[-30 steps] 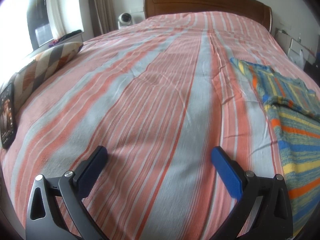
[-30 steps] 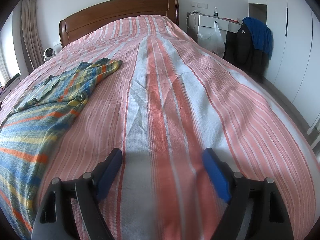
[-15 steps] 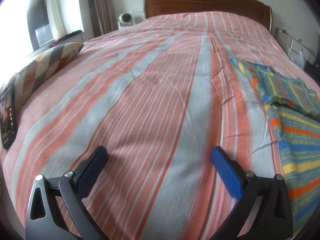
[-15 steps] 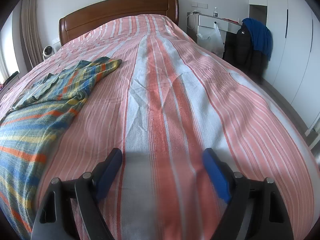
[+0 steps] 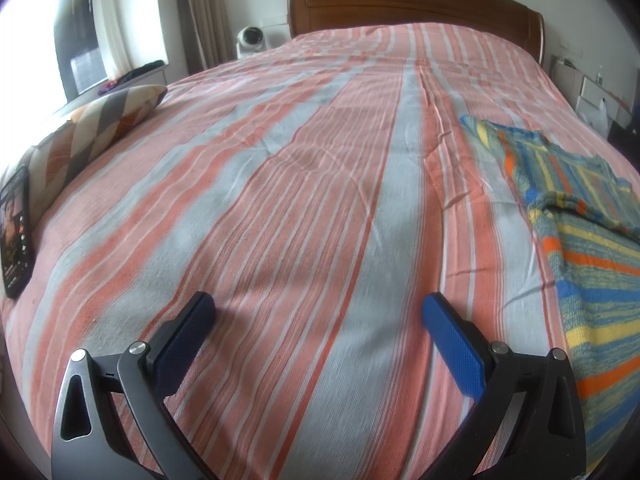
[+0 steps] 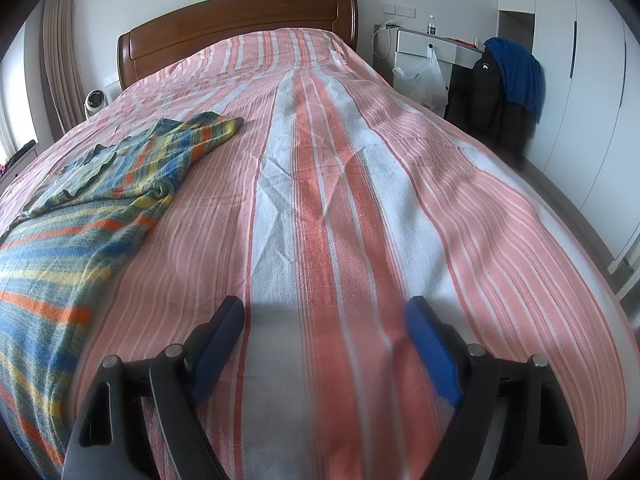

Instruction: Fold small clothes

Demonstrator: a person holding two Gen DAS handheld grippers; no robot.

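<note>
blue-padded jaws stand wide apart on both tools, with nothing but bedspread between them. the left gripper (image 5: pixel 318 314) and the right gripper (image 6: pixel 324 318) each hang over bare striped cover near the foot of the bed (image 5: pixel 320 168), pointing down and toward the headboard (image 5: pixel 412 0); i'd guess they are parked either side of the garment so each can take one edge. the striped knit top (image 5: pixel 592 248) lies flat and unfolded between them: at three o'clock from the left tool, and at nine to ten o'clock (image 6: pixel 76 224) from the right one. neither touches it, so folding looks not yet begun.

only the left view shows the patterned pillow (image 5: pixel 92 132) and a dark phone (image 5: pixel 16 236) at nine o'clock, by the bright window. only the right view shows the wardrobe side at one to two o'clock: a white desk (image 6: pixel 428 46), a plastic bag (image 6: pixel 424 80), and a dark jacket (image 6: pixel 492 92) with a blue cloth over it.
</note>
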